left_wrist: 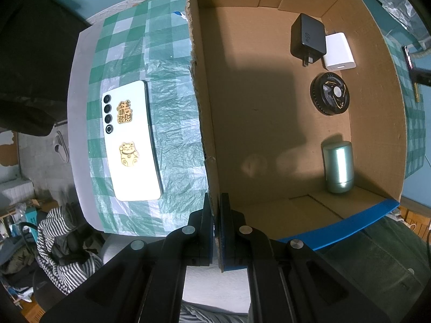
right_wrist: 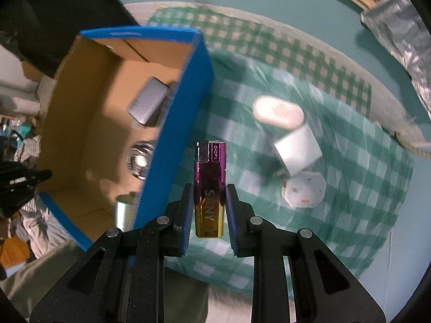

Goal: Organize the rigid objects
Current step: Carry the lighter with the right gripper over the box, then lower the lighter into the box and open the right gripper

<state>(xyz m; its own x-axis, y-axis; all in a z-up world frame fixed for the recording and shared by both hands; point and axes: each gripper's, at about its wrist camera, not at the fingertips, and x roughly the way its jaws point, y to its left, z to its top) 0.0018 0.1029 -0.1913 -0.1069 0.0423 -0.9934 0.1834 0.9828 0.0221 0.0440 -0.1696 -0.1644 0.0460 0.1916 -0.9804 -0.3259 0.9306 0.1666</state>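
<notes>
Purple-and-gold metallic lighter (right_wrist: 209, 188) sits pinched in the right hand-held gripper (right_wrist: 209, 202) (low grip); it could slip, missing the cardboard box (right_wrist: 167, 123) to its left.

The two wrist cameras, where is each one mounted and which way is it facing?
Left wrist: on the left gripper, facing down into the blue-edged cardboard box, jaws shut on its wall; white phone beside it.
Right wrist: on the right gripper, facing down at the green checked tablecloth, clamping a purple-and-gold lighter.
Shared: box, tablecloth, round black fan, green metal cylinder.
</notes>
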